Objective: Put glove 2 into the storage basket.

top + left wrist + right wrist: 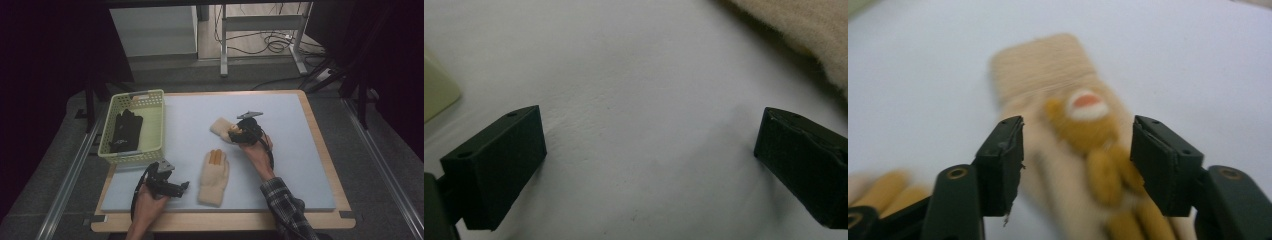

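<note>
High view: the right gripper (240, 131) sits over a cream glove (222, 127) near the middle of the pale mat (300, 165), jaws apart and straddling the glove without pressing it. That glove's long axis runs slantwise, cuff toward the basket (156, 125) side. A second cream glove (214, 175) lies nearer the front edge, fingers pointing away from the person. The left gripper (182, 187) rests low beside it, jaws wide apart over bare mat. Open mat stretches right and rear.
</note>
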`<state>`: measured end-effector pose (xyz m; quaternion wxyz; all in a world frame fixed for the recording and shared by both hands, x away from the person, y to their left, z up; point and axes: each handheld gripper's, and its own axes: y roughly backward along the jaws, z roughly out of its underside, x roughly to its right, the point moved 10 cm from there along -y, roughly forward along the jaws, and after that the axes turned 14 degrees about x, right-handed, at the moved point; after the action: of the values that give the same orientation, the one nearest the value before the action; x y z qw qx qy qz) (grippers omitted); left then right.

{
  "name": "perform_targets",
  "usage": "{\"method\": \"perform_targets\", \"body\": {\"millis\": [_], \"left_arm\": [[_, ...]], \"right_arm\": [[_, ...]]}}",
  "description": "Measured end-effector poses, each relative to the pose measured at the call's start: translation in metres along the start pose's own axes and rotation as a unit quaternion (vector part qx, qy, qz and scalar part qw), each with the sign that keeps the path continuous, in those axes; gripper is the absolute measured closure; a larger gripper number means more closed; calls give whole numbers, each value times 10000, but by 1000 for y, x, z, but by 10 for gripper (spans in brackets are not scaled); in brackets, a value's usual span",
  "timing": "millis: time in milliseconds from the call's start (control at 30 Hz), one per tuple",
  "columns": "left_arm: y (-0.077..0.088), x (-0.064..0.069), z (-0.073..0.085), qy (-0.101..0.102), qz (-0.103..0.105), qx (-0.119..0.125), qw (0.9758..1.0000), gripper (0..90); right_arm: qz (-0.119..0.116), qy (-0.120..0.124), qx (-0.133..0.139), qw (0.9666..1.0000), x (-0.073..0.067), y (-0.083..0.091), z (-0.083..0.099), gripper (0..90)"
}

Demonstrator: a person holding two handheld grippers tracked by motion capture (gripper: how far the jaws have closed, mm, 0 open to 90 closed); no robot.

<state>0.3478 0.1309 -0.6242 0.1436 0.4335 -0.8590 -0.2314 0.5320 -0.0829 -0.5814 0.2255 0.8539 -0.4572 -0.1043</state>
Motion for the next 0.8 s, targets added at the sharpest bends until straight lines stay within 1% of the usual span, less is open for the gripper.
{"method": "perform_targets", "body": {"millis": [67, 100, 133, 167, 200, 267, 367, 467, 533, 567, 633, 700, 733, 800], "left_arm": [[0, 0, 0, -6, 1, -1, 10000, 7], [0, 0, 0, -4, 1, 0, 10000, 7], [0, 0, 0, -5, 2, -2, 10000, 7], [0, 0, 0, -4, 3, -3, 10000, 6], [0, 0, 0, -5, 3, -5, 10000, 6], [0, 0, 0, -25, 10, -25, 10000, 6], [0, 0, 0, -23, 9, -28, 10000, 6], [0, 0, 0, -23, 9, -30, 10000, 6], [0, 0, 0, -24, 8, -30, 10000, 6], [0, 0, 0, -25, 8, -31, 10000, 6], [0, 0, 0, -25, 8, -31, 10000, 7], [0, 0, 0, -26, 8, -33, 10000, 6], [0, 0, 0, -25, 8, -32, 10000, 6], [0, 0, 0, -14, 5, -21, 10000, 6]], "right_arm": [[90, 94, -102, 9999, 3, -12, 5, 382], [111, 169, -145, 9997, 5, -16, 7, 470], [29, 180, -126, 9998, 4, -18, 8, 540], [8, 164, -109, 9998, 4, -18, 7, 573], [-23, 193, -149, 9997, 4, -17, 6, 592], [-177, 336, -231, 9990, 0, -11, 4, 607], [-538, 517, -142, 9971, -8, 10, -2, 610], [-878, 750, -114, 9932, -14, 39, -7, 609], [-1085, 848, -134, 9904, -16, 60, -7, 608], [-1200, 937, -153, 9882, -17, 70, -5, 608], [-1310, 1140, -231, 9845, -17, 89, 0, 605], [-1451, 1230, -270, 9814, -16, 104, 6, 601], [-1516, 1228, -289, 9804, -16, 110, 10, 594], [-1674, 1154, -407, 9783, -16, 116, 20, 545]]}}
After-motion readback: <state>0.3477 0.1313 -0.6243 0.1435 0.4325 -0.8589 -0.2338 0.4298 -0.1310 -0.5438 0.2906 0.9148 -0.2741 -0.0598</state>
